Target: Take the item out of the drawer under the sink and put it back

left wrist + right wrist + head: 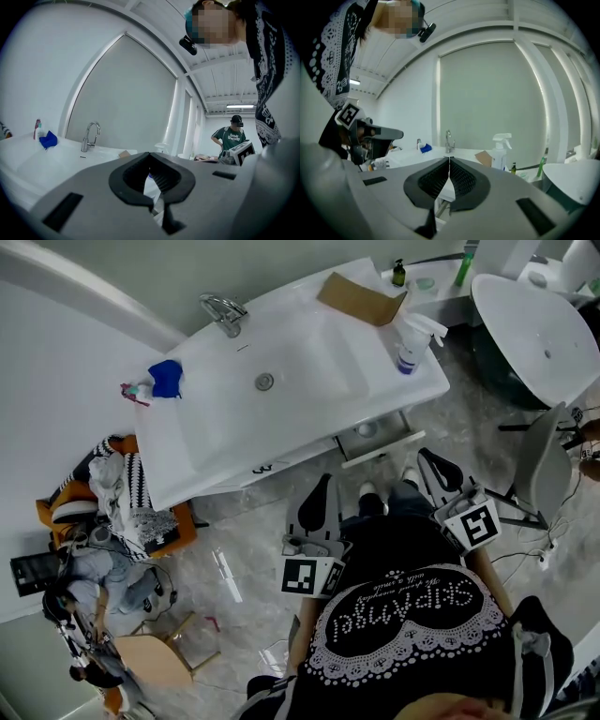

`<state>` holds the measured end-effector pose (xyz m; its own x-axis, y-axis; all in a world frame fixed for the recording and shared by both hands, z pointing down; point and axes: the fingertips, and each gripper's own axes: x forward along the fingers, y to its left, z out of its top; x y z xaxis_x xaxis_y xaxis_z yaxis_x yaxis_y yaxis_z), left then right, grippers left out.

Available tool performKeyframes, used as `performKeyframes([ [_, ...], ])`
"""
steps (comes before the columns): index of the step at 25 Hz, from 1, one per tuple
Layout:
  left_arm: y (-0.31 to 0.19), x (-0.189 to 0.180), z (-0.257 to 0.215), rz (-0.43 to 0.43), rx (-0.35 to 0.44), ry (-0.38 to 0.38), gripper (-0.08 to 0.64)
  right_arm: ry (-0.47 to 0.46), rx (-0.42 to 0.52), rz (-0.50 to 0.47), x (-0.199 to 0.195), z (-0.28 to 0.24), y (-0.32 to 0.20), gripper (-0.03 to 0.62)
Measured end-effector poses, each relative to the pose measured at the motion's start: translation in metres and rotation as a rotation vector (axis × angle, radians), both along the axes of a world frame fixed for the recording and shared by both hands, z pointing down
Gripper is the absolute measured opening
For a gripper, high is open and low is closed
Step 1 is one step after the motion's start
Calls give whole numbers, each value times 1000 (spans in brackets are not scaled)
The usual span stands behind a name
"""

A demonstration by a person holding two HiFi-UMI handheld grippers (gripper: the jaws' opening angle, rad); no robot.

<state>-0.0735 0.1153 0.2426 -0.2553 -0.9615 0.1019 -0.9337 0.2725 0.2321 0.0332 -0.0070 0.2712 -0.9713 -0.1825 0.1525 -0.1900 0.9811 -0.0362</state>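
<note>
The white sink counter (309, 399) stands in front of me, with a faucet (223, 310) at its back edge. Under its front edge the drawer (382, 448) sticks out a little, and a small round thing (367, 429) shows inside it. My left gripper (323, 486) is held low, near my body and short of the counter, with its jaws shut on nothing. To its right, just below the drawer, my right gripper (428, 458) is also shut and empty. The left gripper view shows the left gripper (150, 153) pointing over the counter top. In the right gripper view the right gripper (449, 158) does the same.
On the counter are a spray bottle (410, 343), a piece of cardboard (361, 298) and a blue cloth (167, 378). A white round tub (534, 329) and a grey chair (539, 465) stand to the right. A cluttered orange basket (122, 502) sits to the left. Another person (229, 138) stands far off.
</note>
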Motion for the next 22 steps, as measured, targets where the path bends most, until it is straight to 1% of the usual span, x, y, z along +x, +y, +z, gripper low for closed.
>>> performKeyframes([
  [4,3,1,1,-14,-6,11,5,151,161,-112,-4,20,7,18],
  [6,4,2,1,-20,-12,12,5,220,207,-150,-6,32,9,18],
  [9,4,3,2,-31,-18,12,5,279,239,-193,-12,45,10,18],
  [13,3,4,4,-52,-27,22,5,305,268,-239,-19,63,8,18],
  [16,-2,7,5,-59,-39,31,5,349,297,-264,-24,79,0,20],
  [22,-10,12,8,-83,-66,47,5,463,360,-384,-39,123,-8,21],
])
